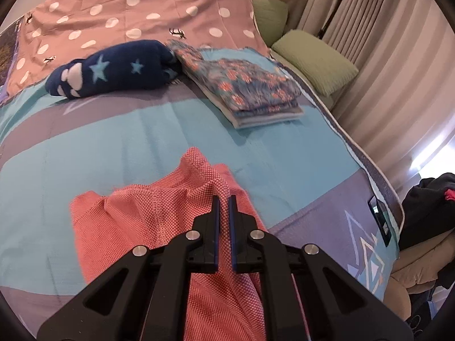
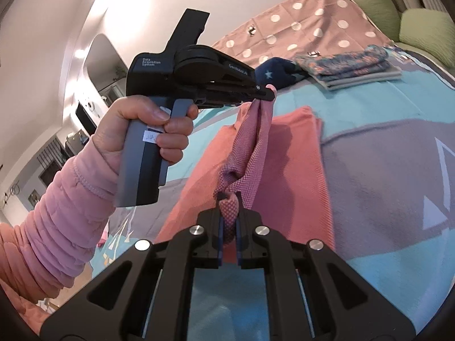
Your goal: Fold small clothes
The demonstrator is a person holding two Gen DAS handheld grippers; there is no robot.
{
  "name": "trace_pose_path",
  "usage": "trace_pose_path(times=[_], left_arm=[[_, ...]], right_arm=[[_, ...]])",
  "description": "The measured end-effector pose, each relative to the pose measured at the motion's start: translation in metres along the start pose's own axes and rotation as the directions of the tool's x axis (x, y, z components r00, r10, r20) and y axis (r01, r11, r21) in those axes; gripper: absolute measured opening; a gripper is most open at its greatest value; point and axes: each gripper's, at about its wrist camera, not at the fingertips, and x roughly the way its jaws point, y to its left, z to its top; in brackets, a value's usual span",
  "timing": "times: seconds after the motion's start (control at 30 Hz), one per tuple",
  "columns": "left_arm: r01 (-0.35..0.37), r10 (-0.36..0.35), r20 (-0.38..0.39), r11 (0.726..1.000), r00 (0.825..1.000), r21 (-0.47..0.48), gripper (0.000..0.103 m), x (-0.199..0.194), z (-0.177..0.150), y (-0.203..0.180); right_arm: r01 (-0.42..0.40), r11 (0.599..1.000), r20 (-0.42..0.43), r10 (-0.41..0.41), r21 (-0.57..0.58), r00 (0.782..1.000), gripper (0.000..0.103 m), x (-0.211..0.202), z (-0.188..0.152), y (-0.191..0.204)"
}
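A coral-pink knit garment (image 1: 148, 221) lies partly on the blue and grey bedspread (image 1: 113, 130). My left gripper (image 1: 224, 199) is shut on a raised fold of it. In the right wrist view the left gripper (image 2: 268, 92) holds one edge of the garment (image 2: 295, 153) up, and my right gripper (image 2: 229, 199) is shut on another bunched edge close to the camera. The cloth hangs stretched between the two grippers, with the rest of it resting on the bed.
A folded stack of blue floral clothes (image 1: 244, 91) and a rolled navy star-print piece (image 1: 113, 68) lie at the far side. A pink polka-dot sheet (image 1: 136, 8) lies beyond. Green cushions (image 1: 315, 56) and curtains are right; dark clothes (image 1: 429, 207) sit off the bed's edge.
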Motion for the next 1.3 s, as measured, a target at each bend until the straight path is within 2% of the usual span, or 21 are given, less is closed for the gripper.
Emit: trace_pose_path(times=[0.4,0.97,1.03,1.1,1.13,1.2,1.3], left_arm=[[-0.033,0.038,-0.049,0.996,0.998,0.082,0.005,0.030,-0.004,-0.037],[-0.040,0.045,-0.066,0.996,0.997,0.080,0.005,0.054,-0.006,-0.046],[-0.046,0.052,-0.067,0.995,0.996,0.091,0.005,0.057,-0.007,-0.048],[-0.044,0.051,-0.060,0.992,0.997,0.115,0.007,0.060,-0.009,-0.051],[-0.041,0.048,-0.055,0.991,0.997,0.125,0.010,0.060,-0.010,-0.053],[-0.032,0.039,-0.048,0.990,0.998,0.137,0.023,0.057,-0.012,-0.054],[-0.039,0.041,-0.010,0.986,0.999,0.159,0.040,0.045,-0.015,-0.056]], right_arm=[[0.030,0.998,0.009,-0.030,0.054,0.999,0.006,-0.013,-0.004,-0.022],[0.062,0.993,0.003,-0.062,0.101,0.998,0.006,-0.014,-0.008,-0.039],[0.077,0.991,-0.018,-0.076,0.105,0.997,0.009,-0.011,-0.011,-0.043],[0.132,0.985,-0.031,-0.130,0.112,0.991,0.016,-0.011,-0.015,-0.048],[0.143,0.983,-0.032,-0.140,0.118,0.990,0.019,-0.012,-0.017,-0.050],[0.145,0.979,-0.037,-0.141,0.144,0.989,0.024,-0.016,-0.018,-0.057],[0.140,0.974,-0.031,-0.137,0.180,0.990,0.025,-0.024,-0.020,-0.067]])
